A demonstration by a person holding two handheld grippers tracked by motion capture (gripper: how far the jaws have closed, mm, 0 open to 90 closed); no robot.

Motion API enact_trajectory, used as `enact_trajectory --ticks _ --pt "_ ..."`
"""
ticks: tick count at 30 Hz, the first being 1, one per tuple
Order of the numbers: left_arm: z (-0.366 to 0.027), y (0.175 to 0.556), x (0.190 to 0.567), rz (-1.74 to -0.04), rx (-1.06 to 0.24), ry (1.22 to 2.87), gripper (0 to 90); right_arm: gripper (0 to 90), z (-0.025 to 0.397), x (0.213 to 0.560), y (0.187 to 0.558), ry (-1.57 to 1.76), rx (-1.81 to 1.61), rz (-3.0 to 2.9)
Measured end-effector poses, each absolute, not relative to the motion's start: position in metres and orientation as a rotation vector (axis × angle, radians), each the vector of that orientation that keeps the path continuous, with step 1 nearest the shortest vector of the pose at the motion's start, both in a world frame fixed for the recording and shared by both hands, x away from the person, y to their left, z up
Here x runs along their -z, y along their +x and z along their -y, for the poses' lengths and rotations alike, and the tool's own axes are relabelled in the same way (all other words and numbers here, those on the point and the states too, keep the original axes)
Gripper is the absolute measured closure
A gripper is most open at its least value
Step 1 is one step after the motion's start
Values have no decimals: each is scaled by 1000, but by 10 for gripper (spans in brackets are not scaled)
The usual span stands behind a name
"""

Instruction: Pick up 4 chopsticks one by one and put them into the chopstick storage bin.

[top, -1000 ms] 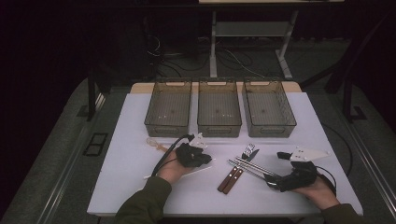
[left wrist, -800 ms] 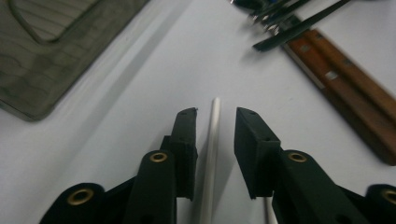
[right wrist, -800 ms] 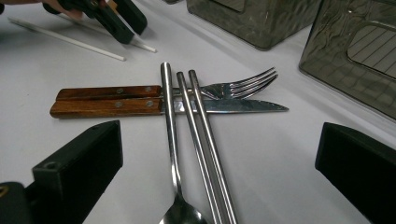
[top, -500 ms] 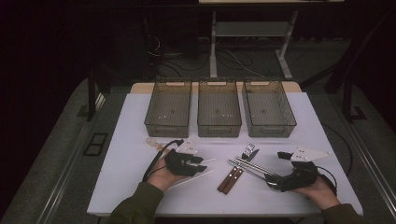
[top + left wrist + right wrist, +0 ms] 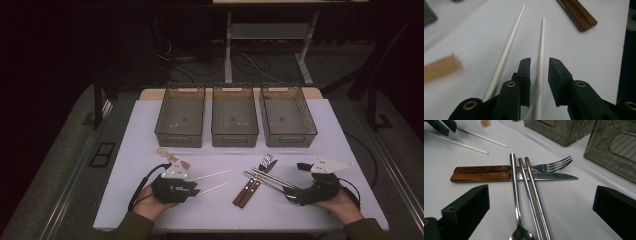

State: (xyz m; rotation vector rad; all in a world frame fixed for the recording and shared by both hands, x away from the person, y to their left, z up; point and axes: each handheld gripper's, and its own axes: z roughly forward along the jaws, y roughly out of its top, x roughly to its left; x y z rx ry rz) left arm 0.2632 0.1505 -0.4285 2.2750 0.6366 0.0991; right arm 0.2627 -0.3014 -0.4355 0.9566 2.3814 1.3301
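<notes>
Your left claw (image 5: 539, 65) is sitting low on the white desk (image 5: 320, 130), jaws slightly apart around one white chopstick (image 5: 541, 45), not clamping it. Your right claw (image 5: 541, 202) is gaping wide before the steel chopsticks (image 5: 531, 195) crossing the wooden-handled knife (image 5: 481, 177).

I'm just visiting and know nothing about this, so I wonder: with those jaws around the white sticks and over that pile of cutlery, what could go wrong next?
1. The left gripper has its open jaws around one white chopstick; the other lies outside, so closing may leave it behind or nudge it.
2. The metal chopsticks and spoon lie across the fork and knife. The wide-open right gripper could drag the pile.
</notes>
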Motion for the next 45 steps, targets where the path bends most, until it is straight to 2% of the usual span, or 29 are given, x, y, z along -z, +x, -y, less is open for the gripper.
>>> enact_trajectory --ticks 9,20,32,45 --pt "-155 259 439 -628 -65 2326 750 6 301 435 262 953 -1328 -2379" --pt "-154 257 443 -528 -129 2367 835 6 299 436 262 945 -1327 -2384" --pt "-155 262 442 -534 -85 2364 841 6 298 436 261 937 -1330 -2392" --pt "-157 267 437 -620 -55 2306 840 6 292 440 261 949 -1340 -2414"
